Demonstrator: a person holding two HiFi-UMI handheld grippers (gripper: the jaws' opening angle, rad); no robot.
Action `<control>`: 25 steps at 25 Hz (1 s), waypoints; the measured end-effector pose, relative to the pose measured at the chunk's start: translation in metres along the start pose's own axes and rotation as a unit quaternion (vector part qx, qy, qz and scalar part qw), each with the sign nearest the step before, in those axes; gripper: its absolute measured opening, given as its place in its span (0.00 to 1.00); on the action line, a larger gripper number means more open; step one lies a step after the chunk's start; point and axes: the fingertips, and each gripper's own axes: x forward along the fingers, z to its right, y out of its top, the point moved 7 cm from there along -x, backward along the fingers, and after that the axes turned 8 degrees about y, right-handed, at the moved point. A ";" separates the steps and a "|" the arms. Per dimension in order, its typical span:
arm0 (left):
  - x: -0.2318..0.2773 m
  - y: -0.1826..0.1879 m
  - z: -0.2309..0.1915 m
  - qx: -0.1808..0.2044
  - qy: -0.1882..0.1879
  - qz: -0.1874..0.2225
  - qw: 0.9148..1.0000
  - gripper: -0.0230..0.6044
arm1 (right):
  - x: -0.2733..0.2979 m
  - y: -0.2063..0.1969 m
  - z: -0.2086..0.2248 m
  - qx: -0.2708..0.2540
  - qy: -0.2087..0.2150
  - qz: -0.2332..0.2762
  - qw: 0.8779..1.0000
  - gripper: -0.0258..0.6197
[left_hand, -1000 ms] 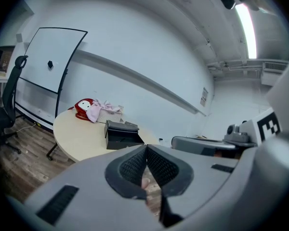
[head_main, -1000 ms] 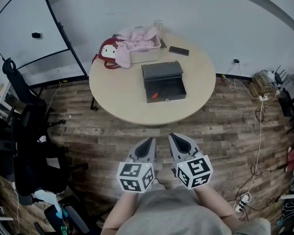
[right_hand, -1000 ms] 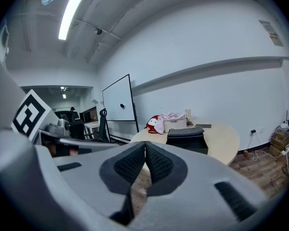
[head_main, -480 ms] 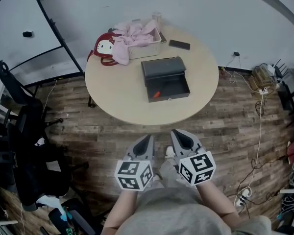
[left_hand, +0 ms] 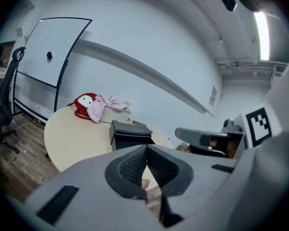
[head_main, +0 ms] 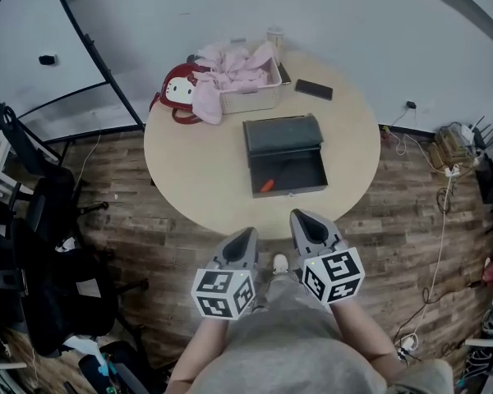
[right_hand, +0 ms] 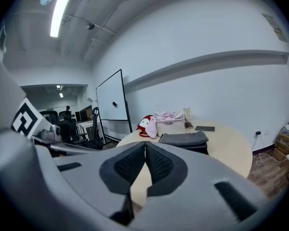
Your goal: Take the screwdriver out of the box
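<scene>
A dark grey box (head_main: 286, 156) stands open on the round beige table (head_main: 197, 167), its lid folded back toward the wall. Inside it, at the front left, lies a screwdriver with an orange-red handle (head_main: 266, 185). Both grippers hang over the wooden floor just short of the table's near edge. My left gripper (head_main: 246, 237) has its jaws shut with nothing between them. My right gripper (head_main: 301, 219) is also shut and empty. The box (left_hand: 130, 134) shows in the left gripper view, and the box (right_hand: 183, 141) also appears in the right gripper view; the screwdriver is hidden there.
A white basket with pink cloth (head_main: 245, 76), a red bag (head_main: 178, 93), a cup (head_main: 274, 36) and a dark phone (head_main: 314, 89) sit at the table's far side. A black office chair (head_main: 41, 245) stands left. Cables and a power strip (head_main: 411, 343) lie on the floor at right.
The table and box have come nearer and lower in the head view as the person stepped forward. Both grippers stay shut and side by side.
</scene>
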 end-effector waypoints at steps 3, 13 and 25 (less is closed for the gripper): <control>0.027 0.011 -0.001 -0.003 0.005 -0.002 1.000 0.04 | 0.017 0.009 0.024 -0.005 0.005 -0.004 1.000 0.04; 0.096 0.042 -0.008 -0.024 0.039 0.005 0.999 0.04 | 0.069 0.033 0.096 -0.025 0.037 -0.024 0.999 0.04; 0.138 0.057 -0.021 -0.051 0.091 0.019 0.994 0.04 | 0.136 0.030 0.148 -0.099 0.132 -0.106 0.981 0.04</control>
